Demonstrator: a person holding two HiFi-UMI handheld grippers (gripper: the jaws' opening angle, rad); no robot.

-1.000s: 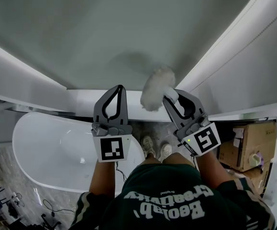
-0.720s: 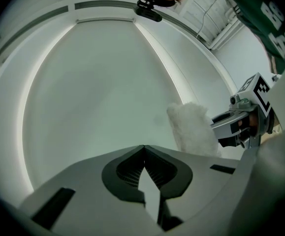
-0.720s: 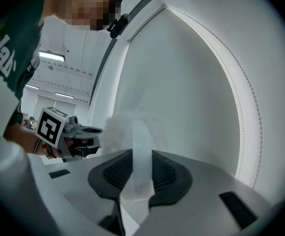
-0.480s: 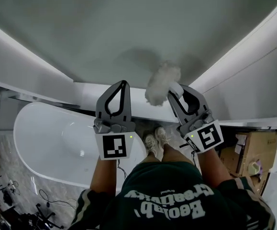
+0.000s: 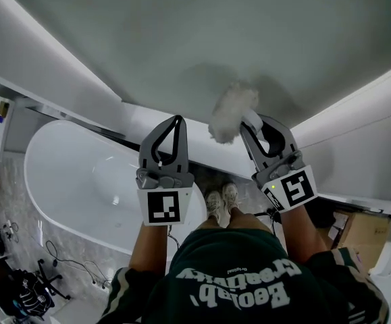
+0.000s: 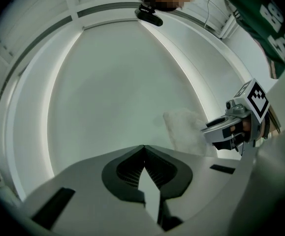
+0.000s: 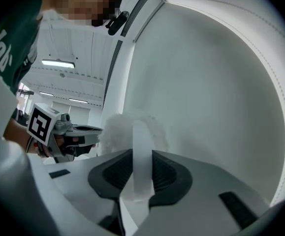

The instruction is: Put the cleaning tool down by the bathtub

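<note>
The cleaning tool is a white fluffy head (image 5: 232, 112) on a flat white handle (image 7: 141, 146). My right gripper (image 5: 251, 121) is shut on that handle and holds it level, with the fluffy head (image 7: 117, 132) close to the pale wall; whether they touch I cannot tell. My left gripper (image 5: 177, 120) is beside it on the left, jaws closed tip to tip (image 6: 143, 149) with nothing between them. In the left gripper view the fluffy head (image 6: 184, 132) and the right gripper (image 6: 236, 127) show at the right. The white oval bathtub (image 5: 46, 174) lies below, to my left.
A pale curved wall (image 5: 202, 39) fills the space ahead of both grippers. My shoes (image 5: 222, 201) stand on the marbled floor by the tub's end. A cardboard box (image 5: 360, 231) sits low right. Cables and gear (image 5: 19, 289) lie on the floor at the lower left.
Both grippers and the tool have swung along the wall, keeping their spacing. The bathtub now fills more of the left, the cardboard box has slid toward the corner, and my feet have come together.
</note>
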